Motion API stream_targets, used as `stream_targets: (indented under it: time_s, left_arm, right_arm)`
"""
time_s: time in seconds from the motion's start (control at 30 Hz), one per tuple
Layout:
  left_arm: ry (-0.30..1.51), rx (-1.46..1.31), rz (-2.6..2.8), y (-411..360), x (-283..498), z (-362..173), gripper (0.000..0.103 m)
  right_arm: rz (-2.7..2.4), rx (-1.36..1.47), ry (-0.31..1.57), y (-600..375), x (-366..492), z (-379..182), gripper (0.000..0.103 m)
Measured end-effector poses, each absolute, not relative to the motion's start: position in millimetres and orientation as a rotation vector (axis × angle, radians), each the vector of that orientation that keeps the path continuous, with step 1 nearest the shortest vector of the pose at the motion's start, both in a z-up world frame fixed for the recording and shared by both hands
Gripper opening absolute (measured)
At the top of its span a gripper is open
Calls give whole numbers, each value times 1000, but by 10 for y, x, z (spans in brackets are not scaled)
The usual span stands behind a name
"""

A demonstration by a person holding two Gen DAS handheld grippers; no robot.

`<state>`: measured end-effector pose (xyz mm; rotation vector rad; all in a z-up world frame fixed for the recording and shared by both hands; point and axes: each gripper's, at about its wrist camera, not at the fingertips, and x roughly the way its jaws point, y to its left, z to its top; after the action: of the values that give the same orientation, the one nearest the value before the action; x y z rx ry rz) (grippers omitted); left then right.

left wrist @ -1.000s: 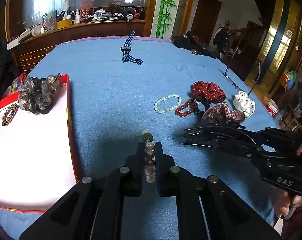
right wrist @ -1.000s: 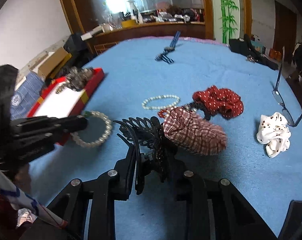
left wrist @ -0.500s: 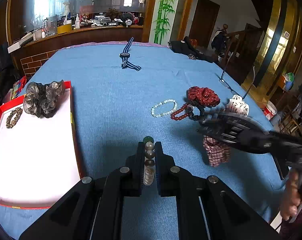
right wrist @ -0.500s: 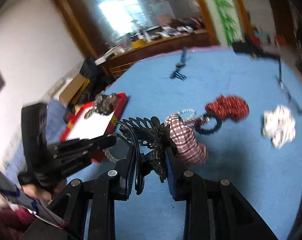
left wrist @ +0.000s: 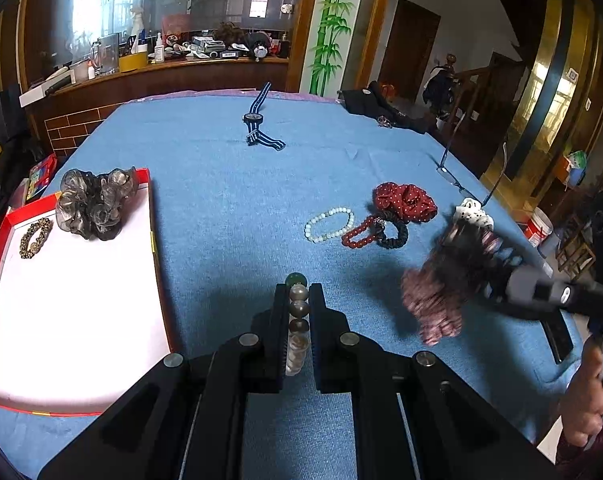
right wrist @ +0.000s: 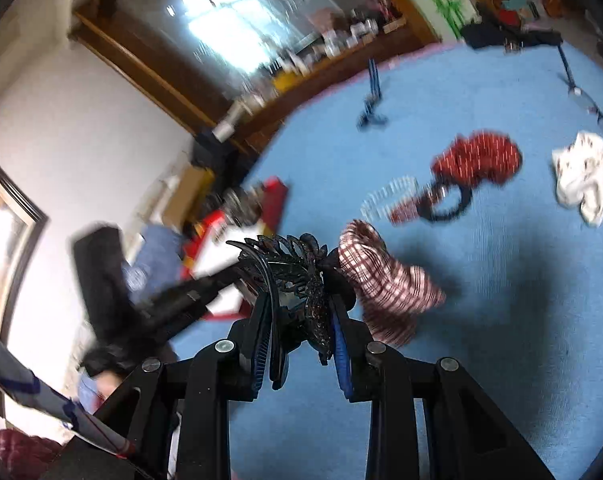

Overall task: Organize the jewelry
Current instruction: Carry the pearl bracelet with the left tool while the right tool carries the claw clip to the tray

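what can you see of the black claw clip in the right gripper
The black claw clip looks like glossy plastic, with curved, comb-like teeth fanning up and left. The right gripper is shut on its body, holding it lifted above the blue tablecloth. A red-and-white plaid scrunchie hangs against its right side.

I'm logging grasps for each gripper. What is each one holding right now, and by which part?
Left gripper: bead bracelet, a stretch of beads pinched between the fingers. Right gripper: black hair claw, clamped near its hinge, plaid scrunchie dangling from it.

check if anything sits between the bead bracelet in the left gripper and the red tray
Nothing visible does. The bead bracelet is pinched in the left gripper, and only bare blue cloth lies between it and the red tray.
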<state>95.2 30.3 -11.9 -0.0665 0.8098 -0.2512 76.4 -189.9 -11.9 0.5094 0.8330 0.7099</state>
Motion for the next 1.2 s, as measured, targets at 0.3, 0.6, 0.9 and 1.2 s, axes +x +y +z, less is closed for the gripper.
stream_targets:
  time_s: [0.3, 0.6, 0.9, 1.2]
  left_arm:
    - [805, -66, -250, 315, 925, -99, 9]
    - [793, -73, -238, 397, 901, -52, 9]
    - [788, -84, -231, 448, 915, -37, 9]
    - [771, -88, -227, 488, 880, 11, 9]
  right_arm:
    - [634, 671, 805, -2180, 855, -184, 31]
    - [845, 756, 1056, -1757, 835, -657, 31]
    - [1023, 1119, 755, -2107, 786, -301, 31]
    - [955, 973, 783, -1991, 753, -157, 31]
